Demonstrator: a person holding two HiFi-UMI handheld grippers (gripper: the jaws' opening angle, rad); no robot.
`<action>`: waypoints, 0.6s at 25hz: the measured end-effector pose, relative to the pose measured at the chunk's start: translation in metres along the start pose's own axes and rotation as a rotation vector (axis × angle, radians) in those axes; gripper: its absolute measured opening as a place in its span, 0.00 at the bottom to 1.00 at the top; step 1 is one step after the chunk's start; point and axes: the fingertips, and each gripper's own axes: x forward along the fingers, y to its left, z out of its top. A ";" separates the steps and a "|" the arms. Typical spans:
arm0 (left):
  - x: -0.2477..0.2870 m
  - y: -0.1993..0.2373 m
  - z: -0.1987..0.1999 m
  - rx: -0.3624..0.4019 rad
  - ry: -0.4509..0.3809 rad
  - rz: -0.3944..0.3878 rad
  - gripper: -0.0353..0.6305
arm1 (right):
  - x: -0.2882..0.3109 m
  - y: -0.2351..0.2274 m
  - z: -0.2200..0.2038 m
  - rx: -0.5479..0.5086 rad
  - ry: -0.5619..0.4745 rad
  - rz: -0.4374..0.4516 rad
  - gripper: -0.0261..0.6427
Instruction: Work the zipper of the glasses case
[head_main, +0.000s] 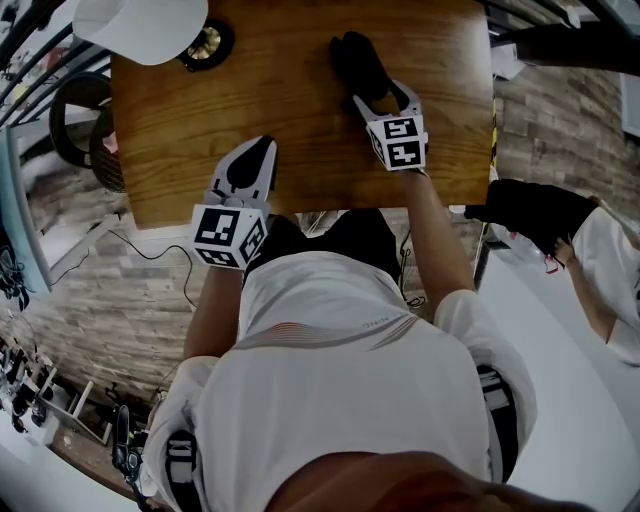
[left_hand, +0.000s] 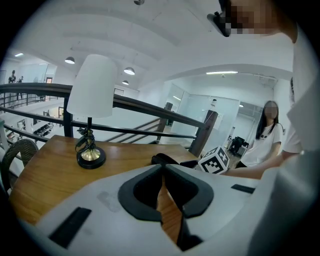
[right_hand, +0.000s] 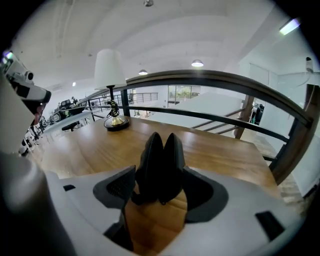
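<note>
**Right claw (right_hand: 159, 174) pinching the black zip-up glasses case (right_hand: 160, 155); left claw (head_main: 250, 168) closed on nothing**

The likeliest failure is the rounded shell squirting out of the pads or swivelling on the wooden table (head_main: 300, 130), because only its near end is pinched and nothing steadies the far end. The two halves look slightly parted, and I cannot make out the zipper pull, so a blind tug could snag the teeth. In the head view the case lies at the table's 1 o'clock and stretches towards 12 o'clock from the right claw. The left claw, jaws together, hangs over the near table edge at 7 o'clock from the case, well apart from it.
</note>
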 end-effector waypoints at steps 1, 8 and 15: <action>0.000 0.000 0.000 -0.001 0.001 0.000 0.10 | -0.001 0.000 0.002 0.004 -0.009 -0.005 0.52; -0.003 0.000 -0.003 -0.003 0.003 -0.001 0.10 | -0.003 -0.002 0.011 0.002 -0.033 -0.028 0.34; -0.003 0.002 -0.004 -0.004 0.006 0.003 0.10 | 0.003 -0.001 0.008 0.022 -0.015 -0.025 0.51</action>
